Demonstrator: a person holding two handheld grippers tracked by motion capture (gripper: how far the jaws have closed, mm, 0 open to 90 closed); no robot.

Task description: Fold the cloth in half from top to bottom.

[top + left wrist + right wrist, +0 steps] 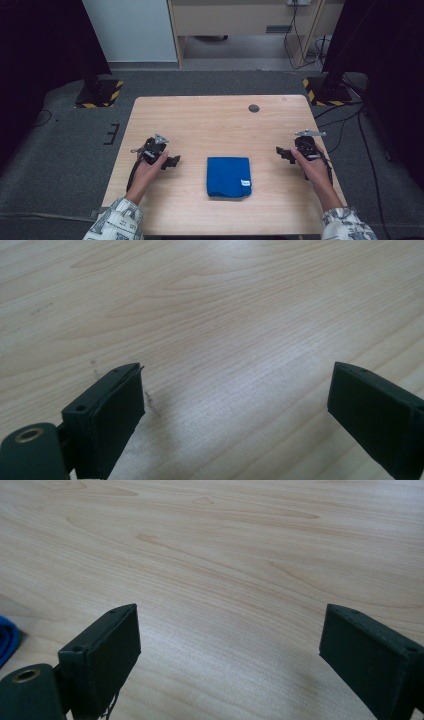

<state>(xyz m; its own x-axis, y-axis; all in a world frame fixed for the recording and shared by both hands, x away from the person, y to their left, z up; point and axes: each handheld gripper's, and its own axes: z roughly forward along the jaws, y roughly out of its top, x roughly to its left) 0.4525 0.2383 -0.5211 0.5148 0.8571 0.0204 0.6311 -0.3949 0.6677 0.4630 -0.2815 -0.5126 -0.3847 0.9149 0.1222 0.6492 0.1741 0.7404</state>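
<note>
High view: folded blue cloth [228,176] sits untouched at table [210,120] centre, left gripper [172,161] at 9 o'clock, right gripper [281,151] at 3, both jaws wide and empty — work seemingly not begun.

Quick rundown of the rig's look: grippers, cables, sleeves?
Both are black two-jaw units: left gripper, right gripper. Each carries a grey three-cornered plate on top and trails a black cable. Up close, the pads are flat black blocks with small screw holes. The person's sleeves are white with a dark printed pattern.
</note>
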